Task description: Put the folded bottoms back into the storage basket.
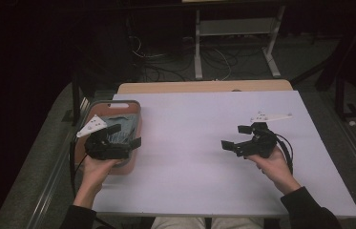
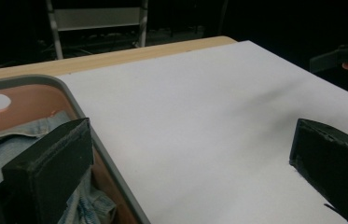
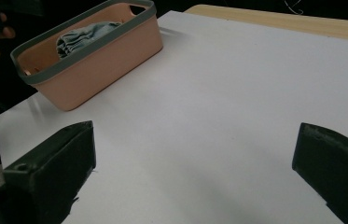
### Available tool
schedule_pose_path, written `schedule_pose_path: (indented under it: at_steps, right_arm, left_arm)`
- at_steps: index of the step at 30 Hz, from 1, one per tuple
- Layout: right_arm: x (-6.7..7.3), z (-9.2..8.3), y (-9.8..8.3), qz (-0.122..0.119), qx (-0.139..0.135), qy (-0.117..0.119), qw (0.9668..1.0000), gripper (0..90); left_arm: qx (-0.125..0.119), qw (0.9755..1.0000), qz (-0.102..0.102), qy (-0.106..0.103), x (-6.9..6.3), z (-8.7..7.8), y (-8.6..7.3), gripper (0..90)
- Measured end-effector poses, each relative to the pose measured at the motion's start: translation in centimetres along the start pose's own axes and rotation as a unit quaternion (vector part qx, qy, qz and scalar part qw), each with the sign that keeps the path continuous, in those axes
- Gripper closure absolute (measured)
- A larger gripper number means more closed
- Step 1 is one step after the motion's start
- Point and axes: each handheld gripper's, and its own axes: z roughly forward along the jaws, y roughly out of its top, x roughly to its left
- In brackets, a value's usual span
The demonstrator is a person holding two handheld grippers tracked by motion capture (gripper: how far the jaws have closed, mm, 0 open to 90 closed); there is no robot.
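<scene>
Left gripper [image 1: 125,135] hangs over the near right corner of the pink basket [image 1: 136,110], jaws wide apart, nothing between them. In the left gripper view one jaw sits inside the basket above the folded denim garment [image 2: 3,151], the other outside over the white desk [image 2: 195,121]. Right gripper [image 1: 235,138] hovers above bare desk on the right, well apart from the basket, jaws also spread and empty.

The denim lies bunched in the bottom of the basket at the left edge of the desk; it looks like jeans, but I can't confirm.

My read: the step in hand is the left gripper's grab on the denim. To do it well:
- shift left so both jaws clear the grey rim [image 3: 83,49] before descending
- come straight down and bite a raised fold, not a flat layer
- lift slowly; the basket looks light and may ride up with the cloth
- bring the right gripper across to pin the rim if it does
</scene>
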Motion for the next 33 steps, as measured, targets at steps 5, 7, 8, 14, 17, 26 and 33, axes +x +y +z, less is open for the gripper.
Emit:
schedule_pose_path:
  at_steps: [5, 7, 8, 14, 17, 26, 33]
  right_arm:
    - [-0.2, -0.8, -0.9, -0.001, -0.005, -0.003, 1.0000, 0.0]
    - [-0.3, -1.2, -1.2, 0.000, -0.003, -0.005, 1.0000, 0.0]
    - [-0.4, -1.3, -1.3, -0.001, -0.005, -0.005, 1.0000, 0.0]
    - [-0.7, -2.1, -2.4, -0.002, -0.006, -0.006, 1.0000, 0.0]
    - [-0.8, -2.5, -2.8, 0.000, -0.007, -0.006, 1.0000, 0.0]
    - [-1.5, -3.9, -4.3, -0.003, -0.013, -0.007, 0.9999, 0.0]
    - [-2.0, -4.9, -5.6, -0.008, -0.022, -0.004, 0.9997, 0.0]
  left_arm:
    - [0.000, 1.0000, 0.003, -0.007, -0.5, 0.4, -0.3, 0.0]
    - [0.002, 0.9999, 0.004, -0.010, -0.7, 0.5, -0.5, 0.0]
    - [0.005, 0.9999, 0.007, -0.010, -0.8, 0.6, -0.5, 0.0]
    - [0.014, 0.9997, 0.012, -0.019, -1.4, 0.9, -1.2, 0.0]
    - [0.023, 0.9993, 0.016, -0.024, -1.8, 1.2, -1.6, 0.0]
    - [0.046, 0.9975, 0.034, -0.040, -3.0, 1.7, -3.4, 0.0]
    - [0.059, 0.9956, 0.055, -0.047, -4.1, 2.1, -4.3, 0.0]
